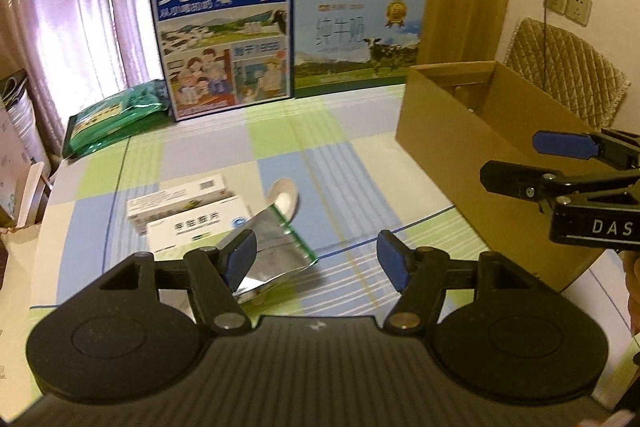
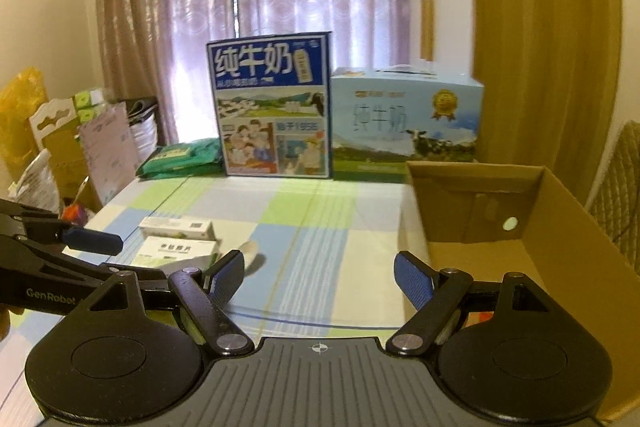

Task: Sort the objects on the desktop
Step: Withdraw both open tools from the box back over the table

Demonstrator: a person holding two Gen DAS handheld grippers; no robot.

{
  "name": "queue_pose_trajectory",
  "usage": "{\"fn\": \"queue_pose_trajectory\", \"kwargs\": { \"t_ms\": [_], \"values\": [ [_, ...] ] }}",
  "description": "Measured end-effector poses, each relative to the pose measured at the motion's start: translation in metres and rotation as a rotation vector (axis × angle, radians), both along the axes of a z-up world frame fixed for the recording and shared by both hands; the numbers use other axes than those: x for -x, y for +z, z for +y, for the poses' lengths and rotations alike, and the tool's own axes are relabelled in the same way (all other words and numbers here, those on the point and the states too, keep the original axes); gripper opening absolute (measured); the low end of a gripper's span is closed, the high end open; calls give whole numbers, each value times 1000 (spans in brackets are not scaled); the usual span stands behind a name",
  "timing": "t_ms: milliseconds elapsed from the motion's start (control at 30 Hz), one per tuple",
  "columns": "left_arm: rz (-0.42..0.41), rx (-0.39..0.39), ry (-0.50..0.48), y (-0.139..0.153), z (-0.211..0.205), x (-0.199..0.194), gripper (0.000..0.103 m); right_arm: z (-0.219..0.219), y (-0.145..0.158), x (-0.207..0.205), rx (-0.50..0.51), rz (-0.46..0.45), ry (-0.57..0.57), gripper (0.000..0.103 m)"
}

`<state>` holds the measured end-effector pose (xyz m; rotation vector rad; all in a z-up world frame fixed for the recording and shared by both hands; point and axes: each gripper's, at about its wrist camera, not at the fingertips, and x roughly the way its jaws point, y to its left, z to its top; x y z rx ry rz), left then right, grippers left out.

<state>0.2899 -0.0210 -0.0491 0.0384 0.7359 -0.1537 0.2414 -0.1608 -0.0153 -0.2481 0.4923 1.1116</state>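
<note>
Two white medicine boxes [image 1: 176,195] [image 1: 196,227] lie side by side on the checked tablecloth, also seen in the right wrist view [image 2: 176,227] [image 2: 176,251]. A silver foil pouch [image 1: 276,251] leans against them, and a metal spoon [image 1: 285,201] lies just behind it. My left gripper [image 1: 316,259] is open, its left pad [image 1: 240,255] close over the pouch. An open cardboard box [image 1: 480,131] [image 2: 480,223] stands to the right. My right gripper [image 2: 320,275] is open and holds nothing, hovering by the box's near left corner [image 1: 510,157].
Two milk cartons [image 2: 276,107] [image 2: 408,123] stand upright along the table's far edge, with green packets [image 1: 112,119] to their left. A quilted chair back [image 1: 568,75] rises behind the cardboard box. Bags and boxes [image 2: 60,147] crowd the floor left of the table.
</note>
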Motion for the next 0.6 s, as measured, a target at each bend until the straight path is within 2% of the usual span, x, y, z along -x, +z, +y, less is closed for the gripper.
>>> {"fn": "queue_pose_trajectory", "kwargs": {
  "t_ms": [400,600],
  "values": [
    [3,9,79,-4,48,7,66,19,-13,3,35,16,57,80],
    [23,-14,125,-10,75,12,69,27,-17,6,48,27,82,81]
  ]
}}
